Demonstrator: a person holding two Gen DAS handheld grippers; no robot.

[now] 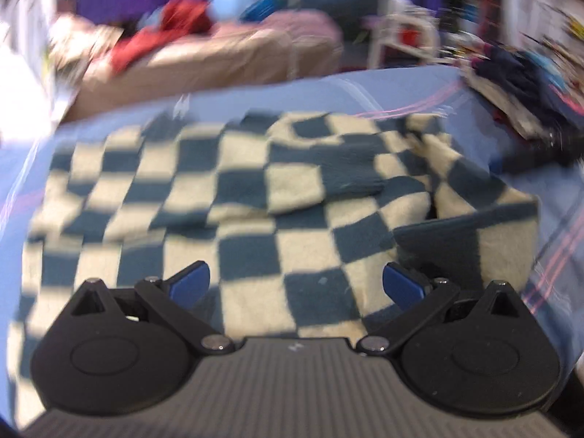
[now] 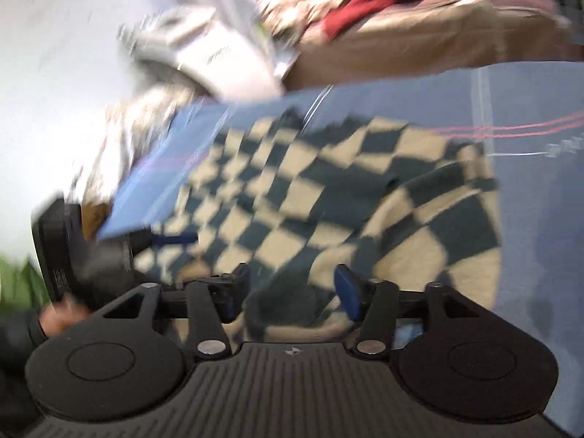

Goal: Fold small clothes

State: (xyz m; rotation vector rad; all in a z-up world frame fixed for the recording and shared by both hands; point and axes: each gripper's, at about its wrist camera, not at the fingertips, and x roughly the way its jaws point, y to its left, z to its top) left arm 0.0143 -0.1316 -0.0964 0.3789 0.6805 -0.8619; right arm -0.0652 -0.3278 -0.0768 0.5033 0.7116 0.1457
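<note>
A blue-and-cream checkered knit garment [image 1: 255, 197] lies spread on a light blue cloth surface [image 1: 401, 87], with a sleeve folded across its upper middle. My left gripper [image 1: 295, 286] is open just above the garment's near part, nothing between its blue pads. In the right wrist view the same garment [image 2: 328, 197] lies partly folded. My right gripper [image 2: 292, 290] is open low over a bunched edge of the garment, which lies between the pads without being pinched. The other gripper [image 2: 62, 252] shows at the left of that view. Both views are motion-blurred.
A beige sofa [image 1: 233, 54] with red clothes [image 1: 160, 33] stands behind the surface. A pile of dark clothes [image 1: 522, 87] lies at the right edge. A white bag-like object [image 2: 204, 54] sits at the far left corner of the surface.
</note>
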